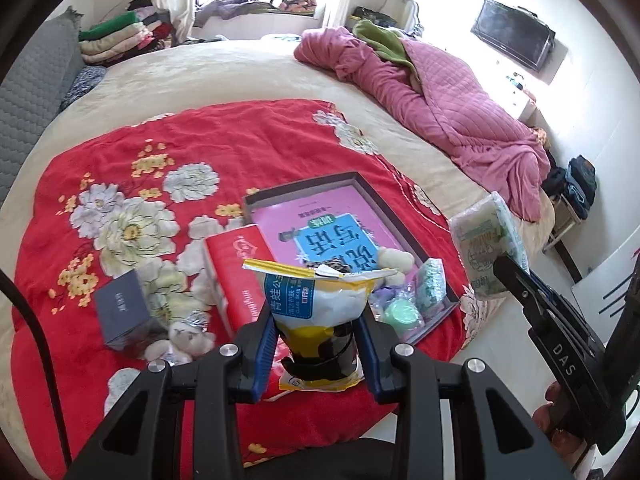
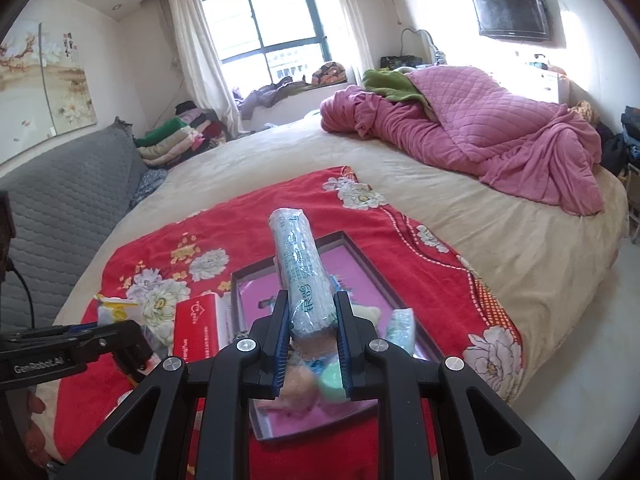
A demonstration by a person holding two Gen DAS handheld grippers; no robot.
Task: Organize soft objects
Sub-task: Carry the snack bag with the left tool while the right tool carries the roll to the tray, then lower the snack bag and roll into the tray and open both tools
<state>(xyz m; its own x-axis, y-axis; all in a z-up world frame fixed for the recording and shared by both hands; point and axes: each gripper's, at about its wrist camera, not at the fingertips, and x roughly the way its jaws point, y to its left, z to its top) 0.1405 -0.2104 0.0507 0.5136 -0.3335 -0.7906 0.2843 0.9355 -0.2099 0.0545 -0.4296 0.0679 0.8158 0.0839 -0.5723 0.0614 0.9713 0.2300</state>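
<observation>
My left gripper (image 1: 316,312) is shut on a yellow, white and blue snack bag (image 1: 320,296), held above the red floral blanket (image 1: 200,152). Off to the right, my right gripper (image 1: 510,276) carries a plastic-wrapped pack of tissues (image 1: 486,248). In the right wrist view that gripper (image 2: 311,296) is shut on the tissue pack (image 2: 302,264), over a dark-rimmed tray (image 2: 248,276). The left gripper (image 2: 120,332) with its snack bag (image 2: 114,308) shows at the left. The tray (image 1: 360,182) holds a pink book, a white plush (image 1: 396,260), a teal packet (image 1: 430,284) and a green round piece (image 1: 402,314).
A red tissue box (image 1: 236,276), a grey box (image 1: 122,312) and a small plush bear (image 1: 188,338) lie on the blanket left of the tray. A crumpled pink quilt (image 1: 440,104) fills the bed's far right. Folded clothes (image 1: 116,38) are stacked at the back left.
</observation>
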